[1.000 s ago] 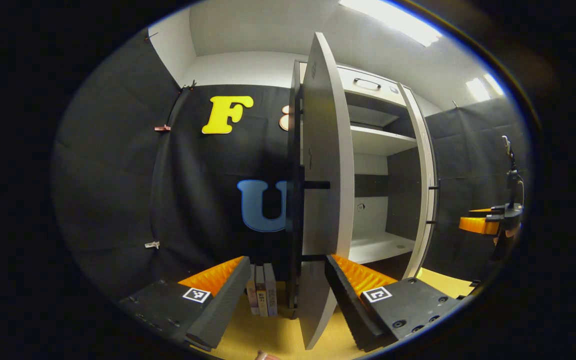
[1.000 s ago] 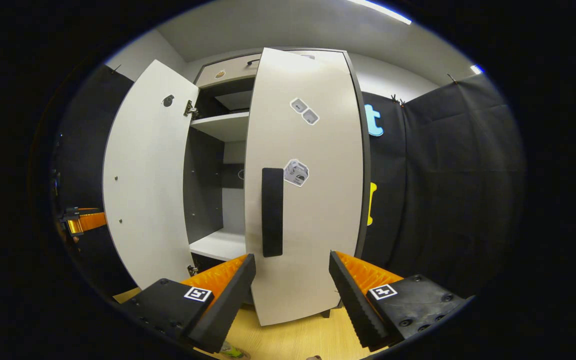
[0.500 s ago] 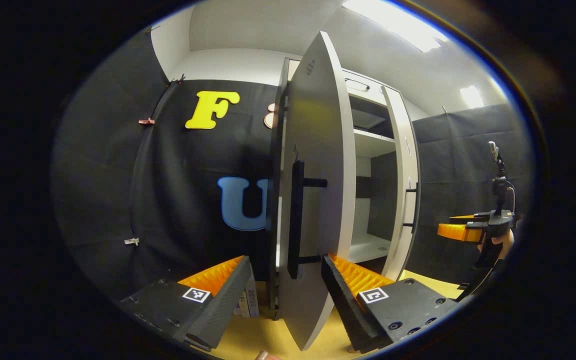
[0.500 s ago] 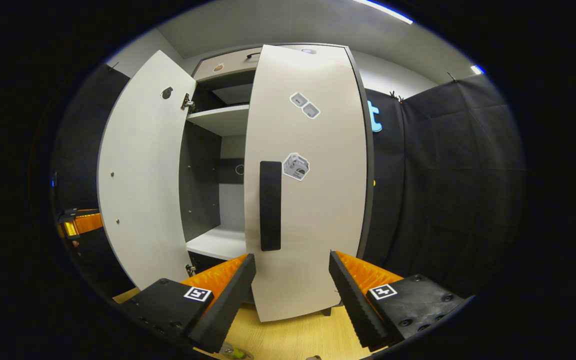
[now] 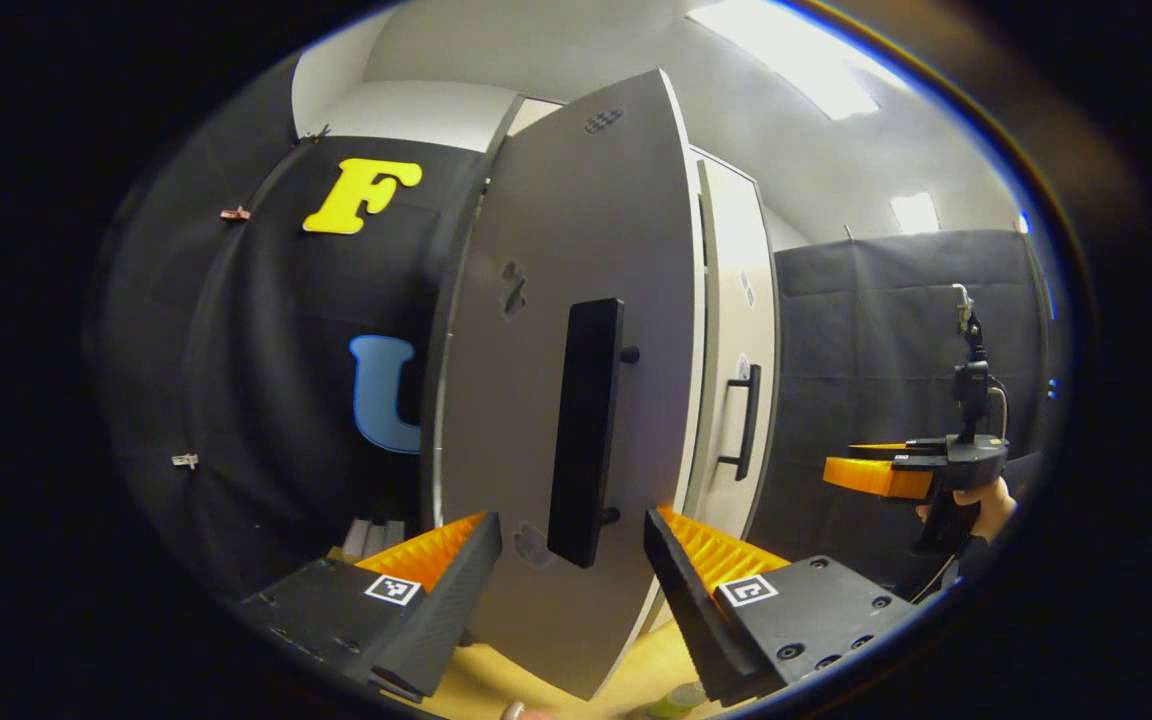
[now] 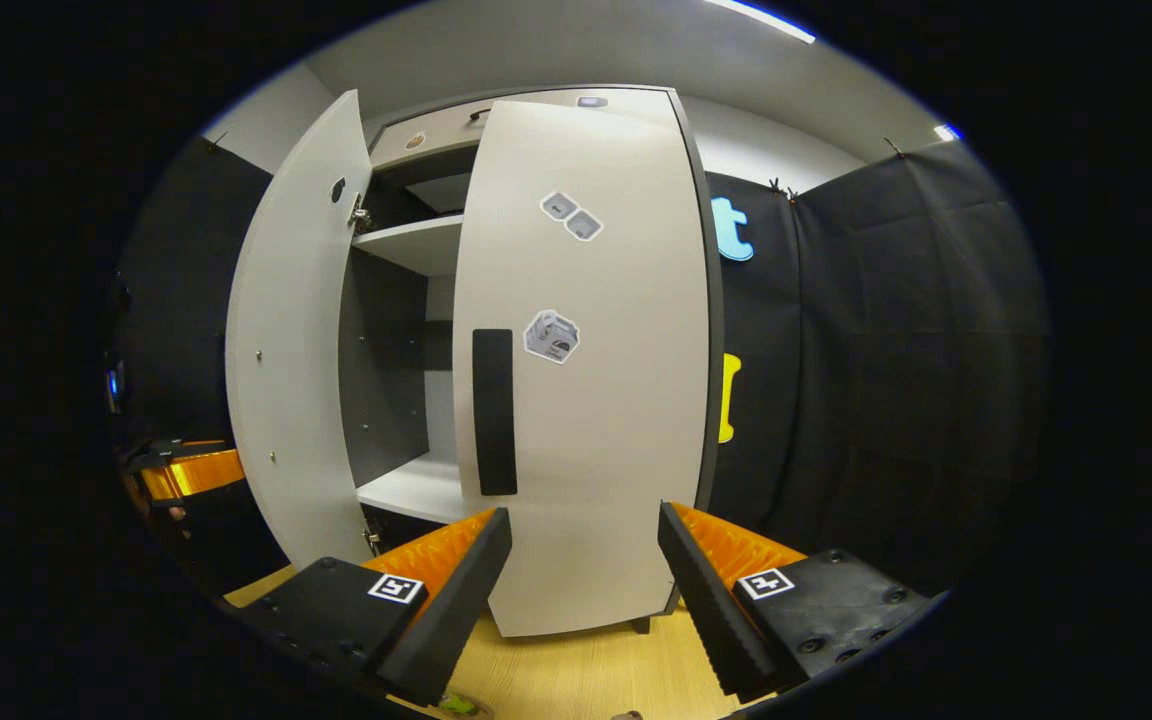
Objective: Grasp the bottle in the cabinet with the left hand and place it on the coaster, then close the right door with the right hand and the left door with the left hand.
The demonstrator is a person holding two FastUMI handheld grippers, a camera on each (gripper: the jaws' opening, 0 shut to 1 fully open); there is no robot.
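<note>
The left door (image 5: pixel 536 400) is a tall, flat, stiff board that swings on hinges, so it looks light to push and will not bend or break, and it stands partly open in front of the left gripper (image 5: pixel 571 560), whose jaws are wide apart with nothing between them. Its long dark handle (image 5: pixel 584 430) sits right ahead, a good place to push or hook. Farther right, the right door (image 6: pixel 586 380) looks shut or nearly so, and the right gripper (image 6: pixel 584 560) hangs near it, jaws apart and empty.
</note>
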